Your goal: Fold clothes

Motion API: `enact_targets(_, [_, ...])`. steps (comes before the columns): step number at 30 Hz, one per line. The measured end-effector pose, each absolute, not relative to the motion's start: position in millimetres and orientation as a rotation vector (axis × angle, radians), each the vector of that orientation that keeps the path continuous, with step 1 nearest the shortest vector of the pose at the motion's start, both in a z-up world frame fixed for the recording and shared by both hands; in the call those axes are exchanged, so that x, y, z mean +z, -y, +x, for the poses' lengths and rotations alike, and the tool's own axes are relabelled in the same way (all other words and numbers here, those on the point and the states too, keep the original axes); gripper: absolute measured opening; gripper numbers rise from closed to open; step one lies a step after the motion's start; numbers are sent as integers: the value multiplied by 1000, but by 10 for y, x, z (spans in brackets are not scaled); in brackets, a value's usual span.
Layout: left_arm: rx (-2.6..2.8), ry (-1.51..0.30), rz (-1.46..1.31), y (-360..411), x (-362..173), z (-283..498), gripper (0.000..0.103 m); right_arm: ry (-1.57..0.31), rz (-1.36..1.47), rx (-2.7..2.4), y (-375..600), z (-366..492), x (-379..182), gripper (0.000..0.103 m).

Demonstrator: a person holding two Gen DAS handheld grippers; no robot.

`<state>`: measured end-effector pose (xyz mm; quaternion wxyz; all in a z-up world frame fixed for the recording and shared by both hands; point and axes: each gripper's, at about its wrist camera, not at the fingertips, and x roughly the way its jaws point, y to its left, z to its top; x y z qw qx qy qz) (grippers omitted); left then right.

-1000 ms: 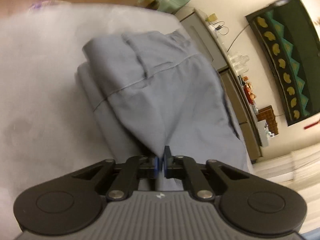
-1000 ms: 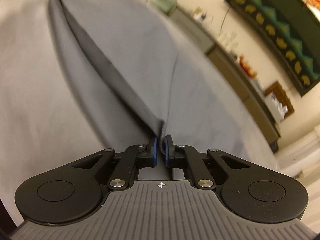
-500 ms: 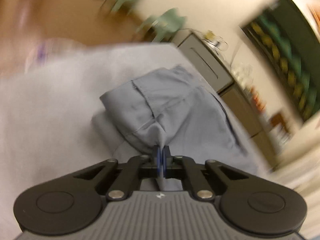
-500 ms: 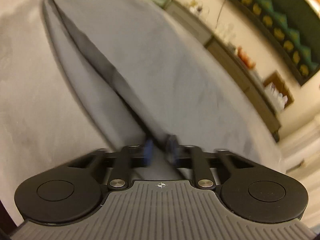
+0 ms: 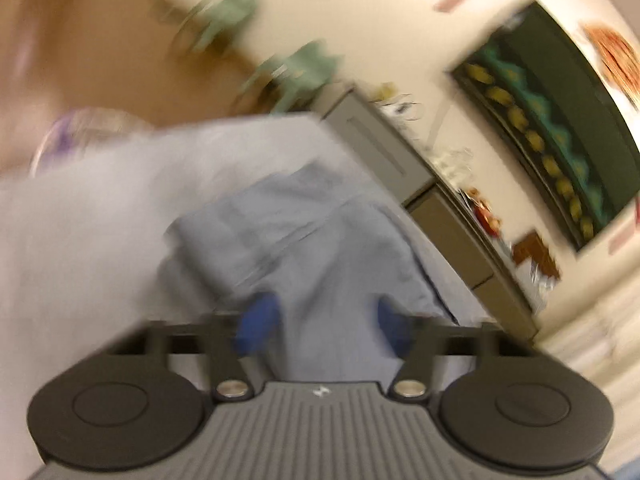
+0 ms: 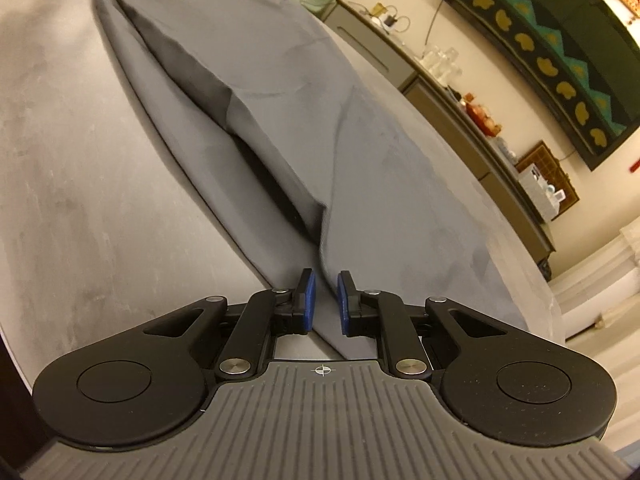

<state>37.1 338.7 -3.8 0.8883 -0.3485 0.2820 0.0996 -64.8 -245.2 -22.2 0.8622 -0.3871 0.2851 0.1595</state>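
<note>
A grey-blue garment (image 5: 312,240) lies folded over itself on the pale grey table cover (image 5: 80,240); the left wrist view is blurred. My left gripper (image 5: 324,320) hangs over the garment's near end with its blue pads (image 5: 258,320) wide apart, gripping nothing. In the right wrist view the same garment (image 6: 248,80) stretches away as a long folded strip. My right gripper (image 6: 324,300) is low over the garment's near end. Its jaws are opening; a cloth edge runs between the pads, which do not press on it.
A long low grey cabinet (image 6: 440,92) with small items on top runs along the cream wall past the table's far edge (image 6: 500,208). A dark framed panel (image 6: 540,40) hangs above it. Green chairs (image 5: 304,64) stand at the back.
My left jaws, shut on a pinch of the cloth before, now stand wide apart and the cloth has dropped free. The left view has lifted and tilted. My right jaws have parted from the cloth edge.
</note>
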Motion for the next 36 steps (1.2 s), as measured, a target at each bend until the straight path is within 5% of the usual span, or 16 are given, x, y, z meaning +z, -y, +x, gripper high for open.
enact_targets(2, [277,-634,-874,-3604,-223,342,0,-617,-774,336,2532,-642,-189,18])
enact_targets(6, [257,-608,-1006,-3778,-283,108,3,-653,-472,284,3024,-664,51,55])
enact_targets(9, [249,-613,-986,-3705,-182,-31,26,-671,-145,241,3601,-660,183,66])
enact_targets(13, [170,-648,-981,-3518,-99,7,48,-714,309,78,4495,-766,60,71])
enact_targets(18, [-71,-787,-945,-2888,-117,394,49,-694,754,157,4938,-757,-156,70])
enact_targets(24, [-258,-895,-800,-1765,-141,580,51,-779,964,463,4259,-257,-345,73])
enact_targets(34, [-310,-952,-699,-1116,-367,674,47,-888,1007,372,3468,382,-594,64])
enact_targets(36, [-305,-948,-710,-1121,-367,693,47,-870,1006,359,3433,433,-620,19])
